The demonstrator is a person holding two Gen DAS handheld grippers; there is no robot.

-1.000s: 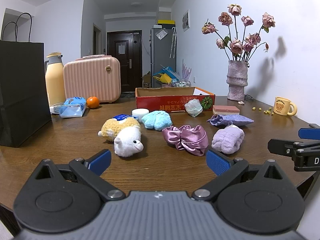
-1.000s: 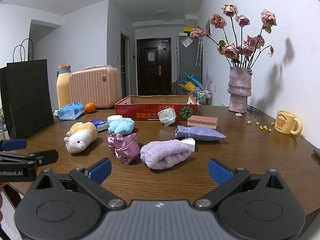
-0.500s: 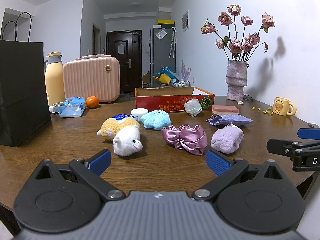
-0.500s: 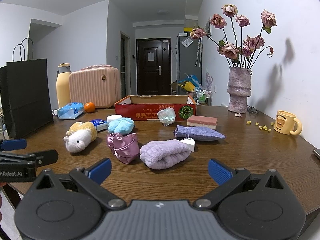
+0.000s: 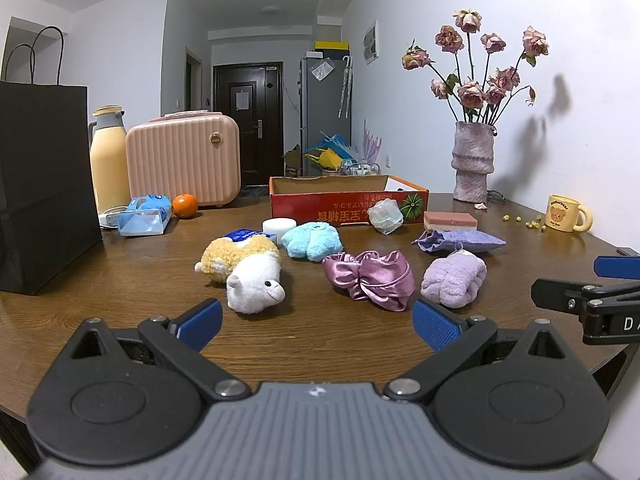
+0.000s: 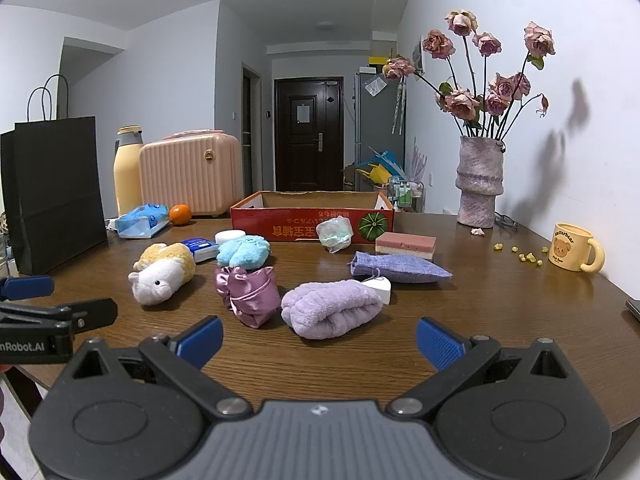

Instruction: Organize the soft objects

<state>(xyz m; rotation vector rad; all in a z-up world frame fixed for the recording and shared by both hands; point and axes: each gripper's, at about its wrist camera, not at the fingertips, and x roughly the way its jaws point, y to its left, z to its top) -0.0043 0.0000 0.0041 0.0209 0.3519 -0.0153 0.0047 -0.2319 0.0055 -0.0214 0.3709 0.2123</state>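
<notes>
Lilac rolled fleece towel (image 6: pixel 334 308) lies on the brown wooden desk (image 6: pixel 500 300) just ahead of the right gripper (image 6: pixel 318 340), both grippers' fingers wide open and empty, so closing carelessly might snag the neighbouring pink satin pouch (image 6: pixel 248 294).

Glossy dark wood on the table (image 6: pixel 500 320), grain catching the light. By the matt red cardboard box (image 6: pixel 312 224): a fuzzy plush sheep (image 6: pixel 162 274), shiny satin purple scrunchie (image 6: pixel 248 294), nubby lilac towel roll (image 6: pixel 332 308), coarse-woven pouch (image 6: pixel 400 270). Right of the box, a rough vase (image 6: pixel 480 184) and glazed yellow mug (image 6: pixel 574 252); left, a ribbed plastic case (image 6: pixel 190 178).
</notes>
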